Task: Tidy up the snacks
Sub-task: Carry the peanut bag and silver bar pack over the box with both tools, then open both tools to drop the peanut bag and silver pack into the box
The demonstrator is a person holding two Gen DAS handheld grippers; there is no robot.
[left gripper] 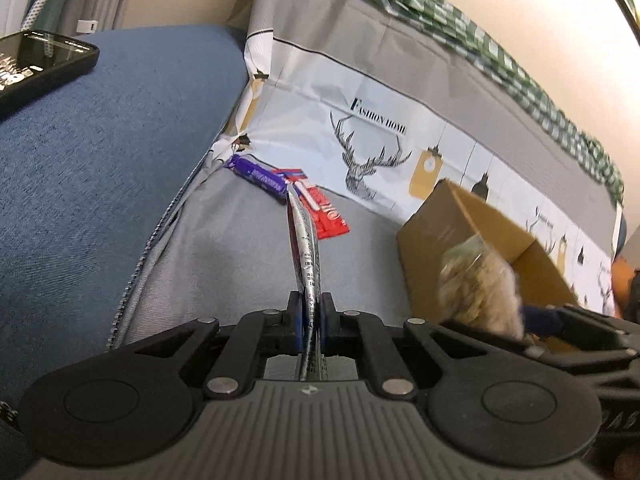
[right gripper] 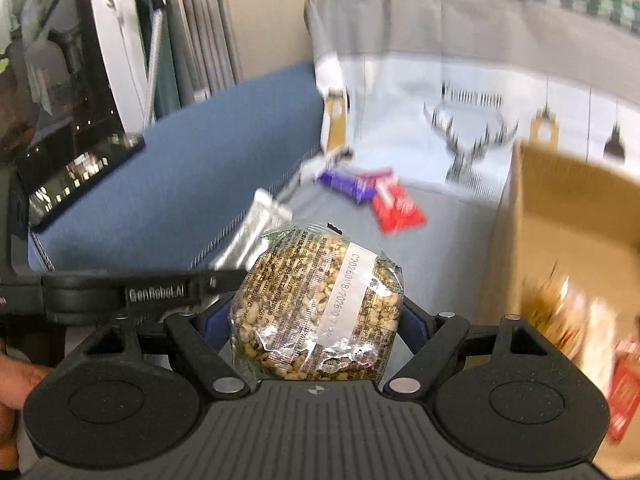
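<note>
blurring cardboard box, contents indistinct; silver packet edge-on

"How many snacks are out?"

"Four I can count: one silver foil packet, one round puffed-grain cake in clear wrap, one purple bar and one red wrapper, those two at the back of the grey sofa seat."

"Boxes?"

"One cardboard box; what's inside is too blurred to count. One phone too, on the blue cushion."
</note>
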